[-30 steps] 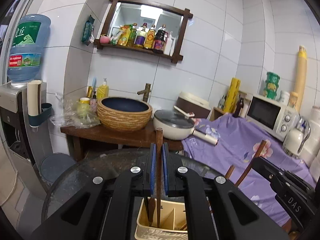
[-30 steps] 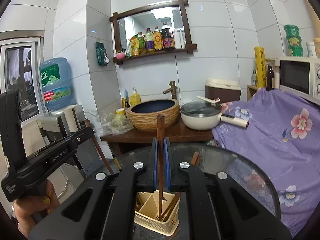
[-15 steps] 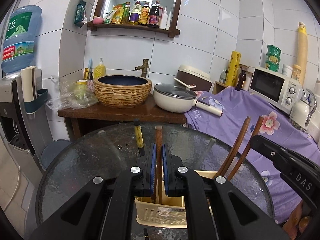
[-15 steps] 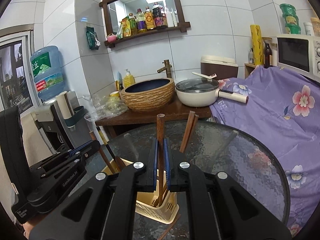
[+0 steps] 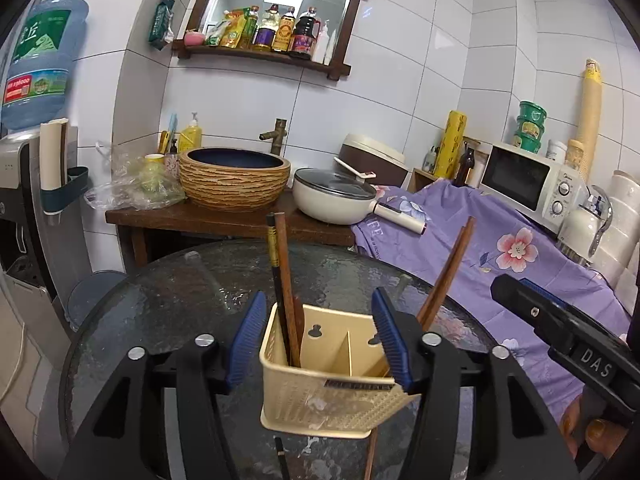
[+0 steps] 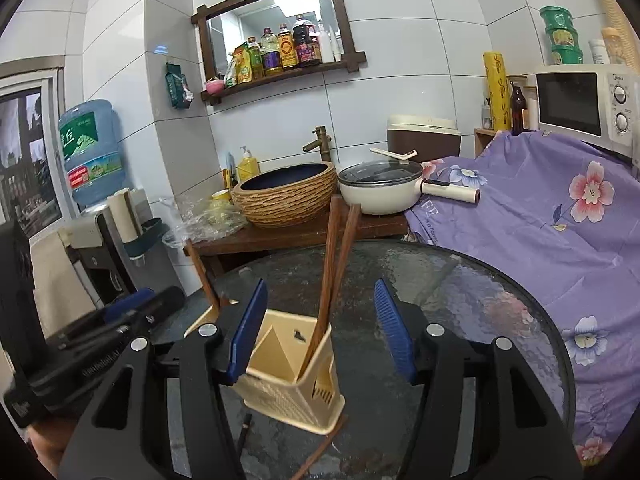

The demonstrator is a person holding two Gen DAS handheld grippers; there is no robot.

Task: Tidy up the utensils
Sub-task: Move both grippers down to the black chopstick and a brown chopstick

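- Left gripper spread wide, empty; right gripper likewise.
- Chopsticks upright in caddy just ahead, between the fingers; loose ones flat beneath.
- Probably light, stiff, slick; best pinched mid-shaft.

cream slotted caddy upright on glass | brown chopsticks leaning inside

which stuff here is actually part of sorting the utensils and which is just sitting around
Part of the job:
- yellow utensil basket
- chopsticks standing in it
- loose chopsticks on the glass table
- left gripper, open
- right gripper, open

Just lying about:
- white pan
- woven basin
- microwave
- water jug
- purple cloth
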